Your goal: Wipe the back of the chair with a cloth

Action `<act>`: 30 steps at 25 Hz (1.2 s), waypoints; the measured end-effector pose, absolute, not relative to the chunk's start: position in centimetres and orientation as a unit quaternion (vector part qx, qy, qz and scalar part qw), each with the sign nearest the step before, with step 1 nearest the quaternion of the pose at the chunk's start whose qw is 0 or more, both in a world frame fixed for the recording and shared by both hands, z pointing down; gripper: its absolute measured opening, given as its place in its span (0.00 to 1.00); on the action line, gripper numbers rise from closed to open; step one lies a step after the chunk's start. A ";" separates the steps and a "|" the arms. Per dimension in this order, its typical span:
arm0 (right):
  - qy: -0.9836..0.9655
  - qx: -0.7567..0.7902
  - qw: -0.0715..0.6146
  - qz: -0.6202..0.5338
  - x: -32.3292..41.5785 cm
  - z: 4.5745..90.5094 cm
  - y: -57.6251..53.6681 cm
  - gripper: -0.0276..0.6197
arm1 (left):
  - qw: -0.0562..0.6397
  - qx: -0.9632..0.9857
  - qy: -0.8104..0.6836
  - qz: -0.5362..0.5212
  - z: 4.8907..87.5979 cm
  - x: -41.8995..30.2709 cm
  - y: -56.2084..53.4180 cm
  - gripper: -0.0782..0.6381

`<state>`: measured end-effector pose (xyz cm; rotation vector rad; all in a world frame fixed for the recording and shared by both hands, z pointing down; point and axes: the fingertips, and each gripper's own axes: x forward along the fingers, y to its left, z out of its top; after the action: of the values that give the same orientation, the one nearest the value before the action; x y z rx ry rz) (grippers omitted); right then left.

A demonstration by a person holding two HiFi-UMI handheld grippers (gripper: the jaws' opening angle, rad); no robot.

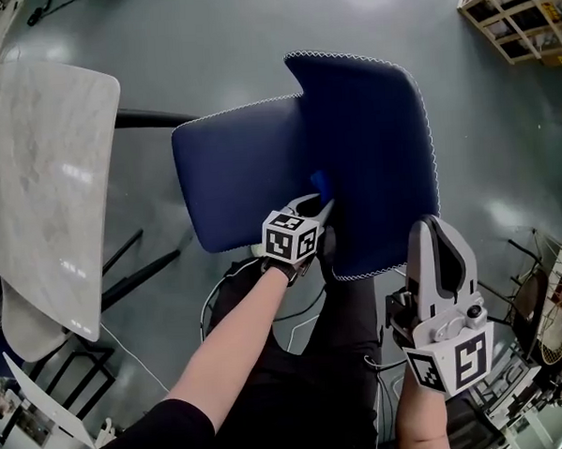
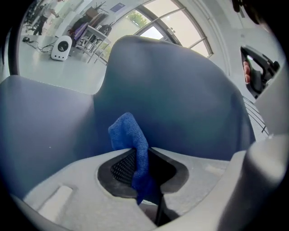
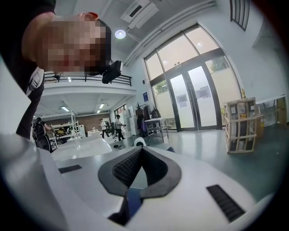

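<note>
The right hand-held gripper (image 3: 141, 150) — jaw tips together, seemingly empty; glass doors (image 3: 192, 98) and wooden crate (image 3: 241, 126) beyond.

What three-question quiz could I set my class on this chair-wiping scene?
1. Which gripper grips the blue cloth?
2. True or false: the right gripper also grips a cloth.
3. The chair is: A navy, B red, C white.

Key: 1. The left gripper. 2. False; its jaws are together on nothing. 3. A.
</note>
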<state>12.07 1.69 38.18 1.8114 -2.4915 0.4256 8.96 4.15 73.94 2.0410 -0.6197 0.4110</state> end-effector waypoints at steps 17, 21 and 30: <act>-0.786 0.598 -0.009 0.155 14.2 31.1 1.5 0.06 | 0.468 0.853 -0.203 0.110 58.1 13.0 5.2 0.21; -0.785 0.599 -0.014 0.155 14.3 29.8 1.3 0.06 | 0.465 0.858 -0.196 0.097 55.2 13.8 5.3 0.21; -0.787 0.597 -0.013 0.156 14.6 28.2 0.2 0.06 | 0.458 0.877 -0.142 0.044 48.8 15.1 5.2 0.21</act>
<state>14.63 0.15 28.24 1.8908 -2.4942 0.4929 15.07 5.19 48.76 2.1595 -0.3494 0.1073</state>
